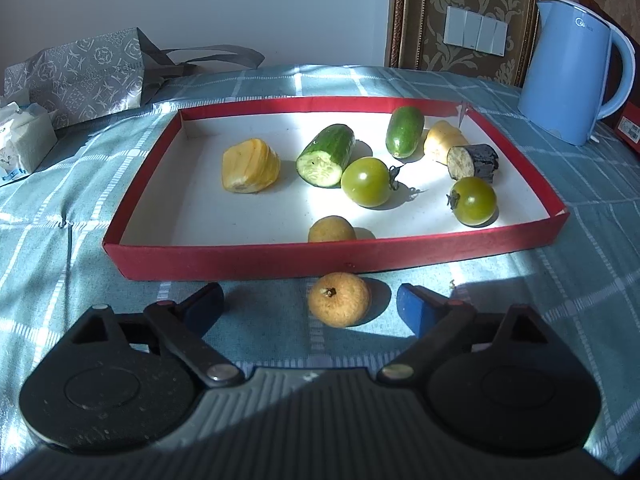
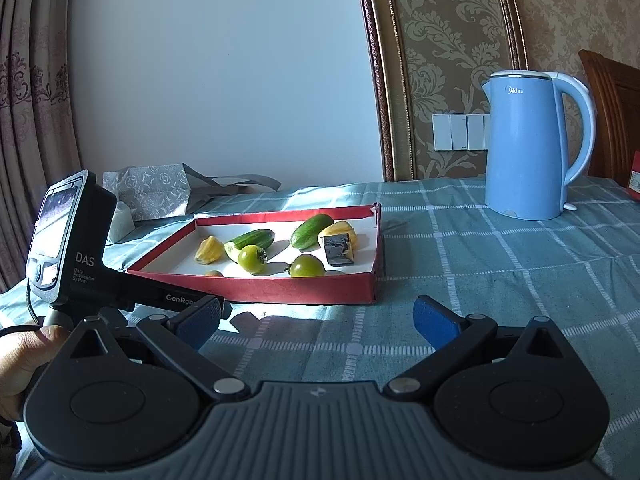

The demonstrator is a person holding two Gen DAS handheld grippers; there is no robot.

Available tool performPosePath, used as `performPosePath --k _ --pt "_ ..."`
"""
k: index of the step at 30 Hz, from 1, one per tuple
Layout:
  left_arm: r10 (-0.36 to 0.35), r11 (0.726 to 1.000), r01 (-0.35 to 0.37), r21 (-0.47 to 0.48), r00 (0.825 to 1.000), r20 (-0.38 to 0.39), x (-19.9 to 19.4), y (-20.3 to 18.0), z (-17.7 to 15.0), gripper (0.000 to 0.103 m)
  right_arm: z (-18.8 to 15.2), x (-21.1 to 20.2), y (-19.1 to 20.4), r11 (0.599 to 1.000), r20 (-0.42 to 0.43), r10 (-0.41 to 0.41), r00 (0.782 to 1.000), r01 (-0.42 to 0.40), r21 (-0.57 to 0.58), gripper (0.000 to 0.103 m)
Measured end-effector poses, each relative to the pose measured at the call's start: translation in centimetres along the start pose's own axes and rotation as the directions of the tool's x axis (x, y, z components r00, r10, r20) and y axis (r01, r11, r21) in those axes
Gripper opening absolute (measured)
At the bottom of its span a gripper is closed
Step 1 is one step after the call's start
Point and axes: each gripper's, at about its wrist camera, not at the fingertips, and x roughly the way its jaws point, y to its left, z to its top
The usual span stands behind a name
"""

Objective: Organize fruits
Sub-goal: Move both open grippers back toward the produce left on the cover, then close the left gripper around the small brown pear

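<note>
- So, red tray w/ white floor sits on a blue-green checked cloth; same tray in right wrist view.
- Inside tray, counted from left wrist view: 2 cucumber pcs, 2 green tomatoes, 2 yellow ridged pcs, 1 dark-skinned chunk, 1 brown longan. 8 items total.
- Cut cucumber lies w/ its sliced face toward the camera; whole-ended cucumber farther back, to its right.
- Front-left tomato is just beside the cut cucumber; other tomato sits near tray's right front corner.
- Big yellow piece is alone on the left; smaller yellow piece touches the dark chunk.
- Longan in tray is against the front wall, partly hidden by it.
- 1 more longan lies outside, on the cloth just in front of the tray, stem end facing camera.
- Left gripper: claw wide, loose longan lies between the blue pads, nearer the right one, touching neither.
- Right gripper: claw wide, holds nothing, over bare cloth near tray's front right corner.
- Left unit's body, marked DAS, shows at left in the right view, w/ a hand on its handle.
- 1 blue kettle stands right of the tray, well apart.
- 1 grey patterned bag lies at the back left; a white pack is beside it.
</note>
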Motion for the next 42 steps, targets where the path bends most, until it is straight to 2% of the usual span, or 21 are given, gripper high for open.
performPosePath --k 3,6,11,15,19,23,24,29,31,35,42 --pt "0.007 1.000 -0.007 -0.003 1.000 0.011 -0.1 0.1 -0.2 0.091 -0.6 0.6 -0.6 0.998 0.005 0.024 1.000 -0.025 0.052 0.103" --pt "-0.001 1.000 0.001 -0.012 1.000 0.012 -0.1 0.3 -0.1 0.089 -1.1 1.3 -1.2 0.992 -0.032 0.066 0.997 -0.062 0.106 0.103" --pt "0.011 1.000 -0.011 -0.004 1.000 0.021 -0.2 0.4 -0.1 0.082 -1.0 1.0 -0.4 0.998 -0.026 0.029 0.999 -0.027 0.054 0.103" --pt "-0.001 1.000 0.001 0.002 1.000 0.031 -0.5 0.6 -0.1 0.066 -0.9 1.0 -0.1 0.999 -0.028 0.017 0.999 -0.016 0.039 0.103" --pt "-0.002 1.000 0.002 0.019 0.999 0.038 -0.6 0.5 -0.1 0.058 -0.9 1.0 0.0 1.000 -0.030 0.000 1.000 0.001 0.026 0.103" --pt "-0.009 1.000 0.009 0.015 0.999 0.046 -1.0 0.8 -0.2 0.030 -0.9 0.9 0.0 1.000 -0.031 -0.010 0.999 0.011 0.022 0.103" --pt "-0.019 1.000 0.019 0.015 0.999 0.043 -1.1 0.8 -0.2 0.028 -0.9 0.8 0.0 1.000 -0.030 -0.014 0.999 0.014 0.018 0.103" --pt "-0.036 0.999 0.036 0.003 0.997 0.063 -2.0 1.4 -0.8 0.028 -0.8 0.2 0.6 1.000 -0.015 -0.029 0.999 0.029 -0.009 0.103" --pt "-0.031 0.999 0.030 0.012 0.995 0.099 -2.8 1.6 -1.2 0.028 -1.0 -0.4 1.0 0.999 0.009 -0.044 0.999 0.044 -0.020 0.103" --pt "0.023 0.999 -0.029 0.033 0.986 0.166 -4.4 2.1 -2.0 0.028 -1.5 -1.8 1.8 0.998 0.067 -0.047 0.997 0.050 -0.040 0.103" --pt "0.101 0.994 -0.111 0.025 0.959 0.265 -5.9 3.7 -1.4 0.028 -2.7 -1.4 4.5 0.998 0.029 -0.010 1.000 0.012 -0.067 0.103"
